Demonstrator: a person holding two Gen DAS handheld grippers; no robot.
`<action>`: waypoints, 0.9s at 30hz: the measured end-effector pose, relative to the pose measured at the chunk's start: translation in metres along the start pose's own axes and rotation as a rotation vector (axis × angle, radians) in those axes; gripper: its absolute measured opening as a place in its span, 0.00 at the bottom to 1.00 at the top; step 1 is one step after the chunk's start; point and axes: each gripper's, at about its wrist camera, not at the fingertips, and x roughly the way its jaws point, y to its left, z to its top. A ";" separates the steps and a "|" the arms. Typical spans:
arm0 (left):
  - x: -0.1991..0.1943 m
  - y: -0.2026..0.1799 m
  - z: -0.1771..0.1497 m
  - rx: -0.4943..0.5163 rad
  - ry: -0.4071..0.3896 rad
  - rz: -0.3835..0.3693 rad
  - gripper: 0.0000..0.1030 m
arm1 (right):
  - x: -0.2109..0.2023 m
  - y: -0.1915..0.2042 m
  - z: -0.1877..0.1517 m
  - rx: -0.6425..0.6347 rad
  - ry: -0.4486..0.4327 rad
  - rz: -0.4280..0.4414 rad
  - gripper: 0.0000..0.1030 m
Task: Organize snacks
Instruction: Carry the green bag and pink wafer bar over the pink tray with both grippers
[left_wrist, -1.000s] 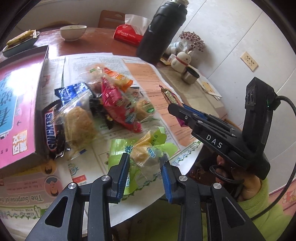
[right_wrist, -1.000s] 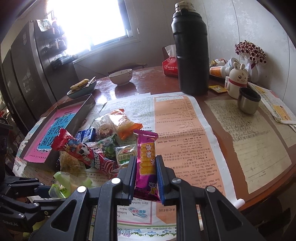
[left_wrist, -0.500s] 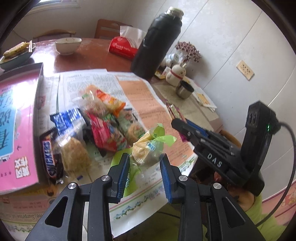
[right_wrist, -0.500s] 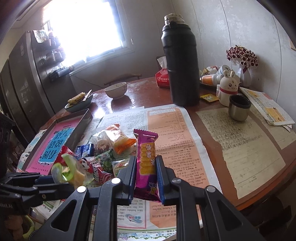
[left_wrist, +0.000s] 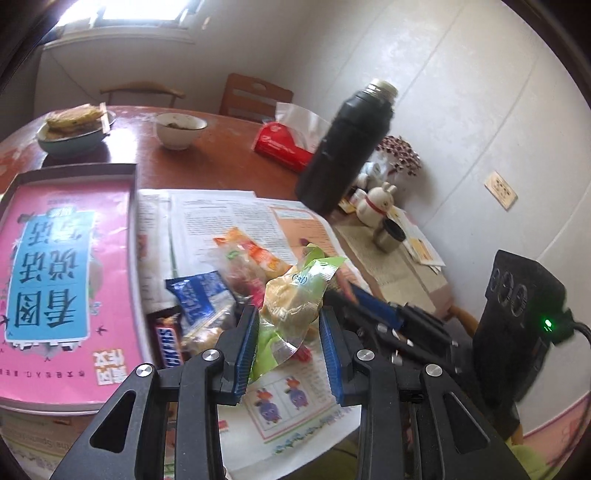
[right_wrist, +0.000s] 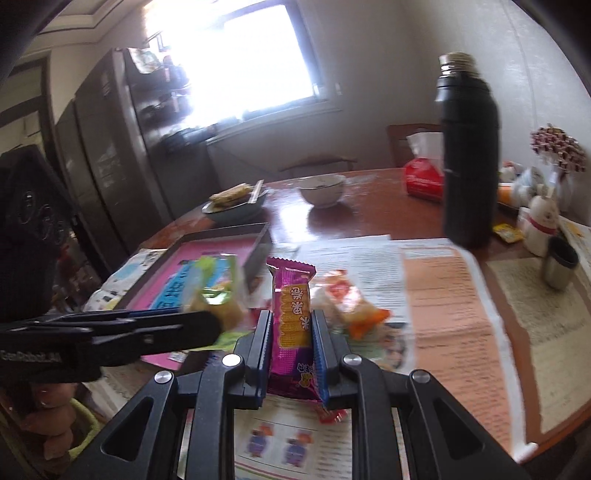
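two grippers, each loaded. left gripper (left_wrist: 288, 343) clamps a green pastry pack (left_wrist: 295, 295) between its jaws, lifted above the snack pile (left_wrist: 221, 280) beside the pink box (left_wrist: 66, 273). right gripper (right_wrist: 291, 350) pinches a magenta wafer pack (right_wrist: 293, 325) upright, above the table's near edge (right_wrist: 554, 428).

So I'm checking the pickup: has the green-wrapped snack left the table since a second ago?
Yes. The green-wrapped snack has risen off the newspaper, held up by the left gripper.
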 end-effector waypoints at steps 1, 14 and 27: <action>-0.001 0.003 0.000 -0.008 0.001 0.002 0.33 | 0.003 0.005 0.001 -0.010 0.002 0.010 0.20; -0.036 0.041 0.006 -0.059 -0.076 0.044 0.33 | 0.024 0.060 0.021 -0.086 0.004 0.084 0.20; -0.075 0.110 -0.003 -0.157 -0.130 0.133 0.33 | 0.075 0.121 0.023 -0.139 0.075 0.172 0.20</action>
